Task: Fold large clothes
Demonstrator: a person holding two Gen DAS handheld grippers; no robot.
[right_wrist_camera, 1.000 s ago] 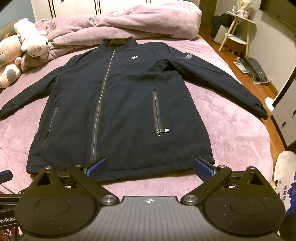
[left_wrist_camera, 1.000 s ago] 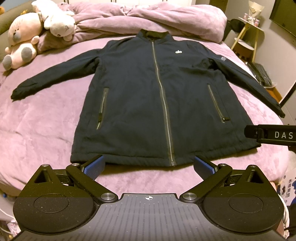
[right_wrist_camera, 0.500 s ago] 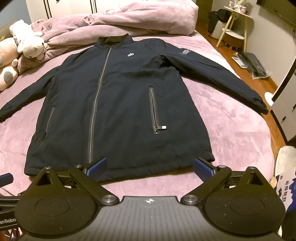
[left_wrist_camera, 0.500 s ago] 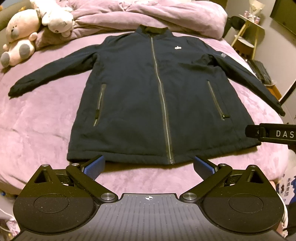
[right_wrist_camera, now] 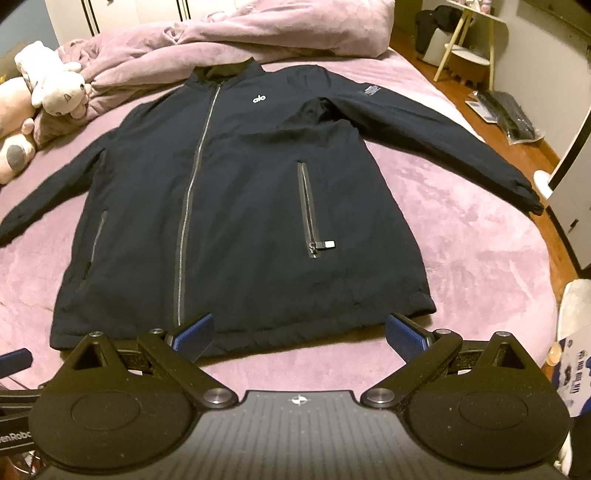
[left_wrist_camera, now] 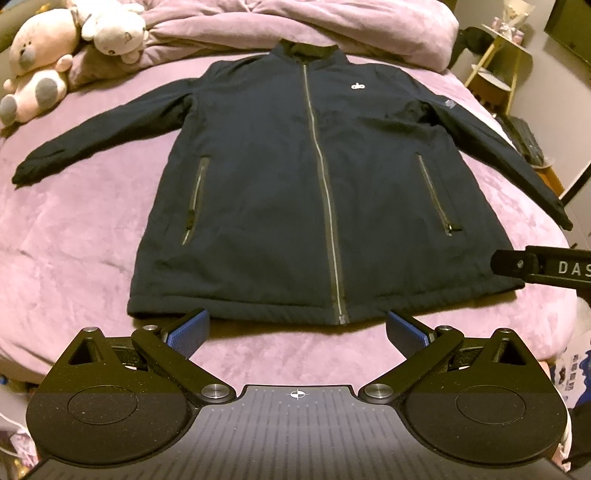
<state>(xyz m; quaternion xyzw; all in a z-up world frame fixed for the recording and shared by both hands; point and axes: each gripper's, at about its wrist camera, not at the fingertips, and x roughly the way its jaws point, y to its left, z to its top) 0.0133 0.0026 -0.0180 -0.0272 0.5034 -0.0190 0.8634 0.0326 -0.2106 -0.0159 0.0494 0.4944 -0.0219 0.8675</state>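
Observation:
A dark navy zip jacket (left_wrist_camera: 280,192) (right_wrist_camera: 243,206) lies flat and face up on the pink bed, zipped, collar at the far side, both sleeves spread outward. My left gripper (left_wrist_camera: 295,330) hovers open just short of the jacket's hem near the zipper end, with nothing between its blue pads. My right gripper (right_wrist_camera: 300,332) is also open and holds nothing, at the hem right of the zipper. Part of the right gripper's body (left_wrist_camera: 546,269) shows at the right edge of the left wrist view.
The pink bedspread (left_wrist_camera: 74,258) surrounds the jacket. A bunched pink duvet (left_wrist_camera: 295,29) and plush toys (left_wrist_camera: 44,62) lie at the head of the bed. A small side table (right_wrist_camera: 465,44), dark bags on a wooden floor (right_wrist_camera: 509,114) and white furniture (right_wrist_camera: 572,177) stand to the right.
Both grippers have drifted forward toward the hem, and the jacket looms larger in both views. The fingers stay open and the jacket has not moved.

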